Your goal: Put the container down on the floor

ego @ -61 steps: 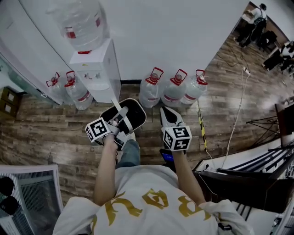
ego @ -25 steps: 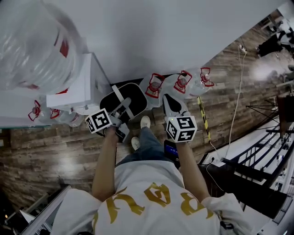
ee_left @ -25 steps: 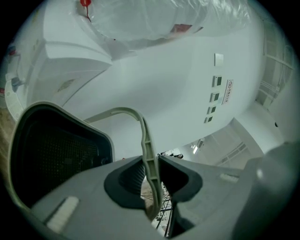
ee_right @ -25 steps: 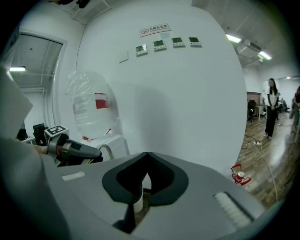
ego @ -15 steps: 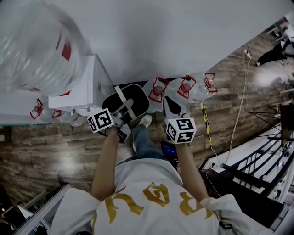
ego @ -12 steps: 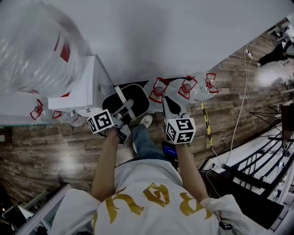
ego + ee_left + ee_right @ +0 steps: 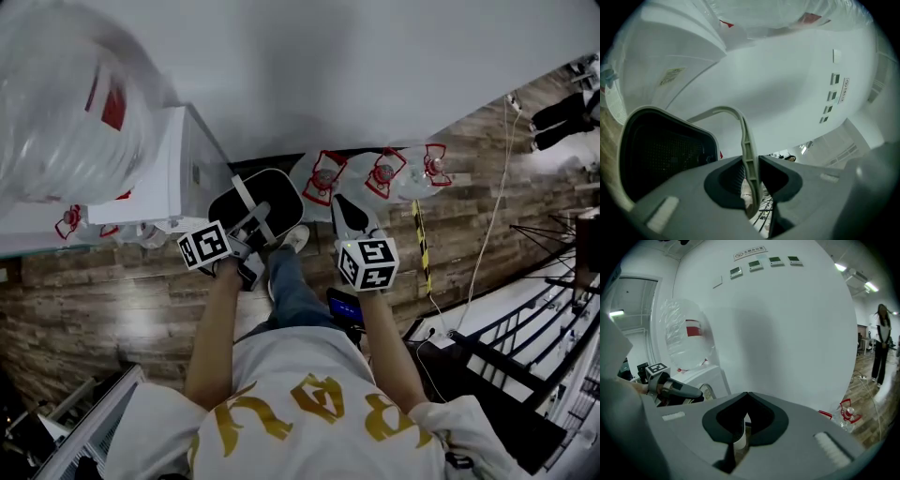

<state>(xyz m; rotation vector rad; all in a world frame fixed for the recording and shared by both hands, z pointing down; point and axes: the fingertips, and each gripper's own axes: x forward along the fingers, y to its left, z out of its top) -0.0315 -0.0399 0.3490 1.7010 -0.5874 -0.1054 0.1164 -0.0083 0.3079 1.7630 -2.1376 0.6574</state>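
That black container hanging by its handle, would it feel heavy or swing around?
Probably light: the black container seems empty, and its wall looks perforated. It may swing or tilt, since the left gripper pinches only its thin handle. The handle looks slim, so possibly bendy.

Here's the left gripper [image 7: 751, 161] at the bottom of the frame, its dark fingers [image 7: 724, 180] pressed together on a thin pale handle [image 7: 743, 131] that stands edge-on between them. That handle arcs up and over to the left, to the container [image 7: 661, 159], a black, mesh-lined tub with a pale rim that fills the lower left. Above it looms a white water dispenser [image 7: 684, 61], with a clear bottle [image 7: 759, 14] along the top edge. A white wall [image 7: 787, 108] runs right, carrying small panels [image 7: 833, 82]. A distant person [image 7: 790, 158] shows just right of the handle.
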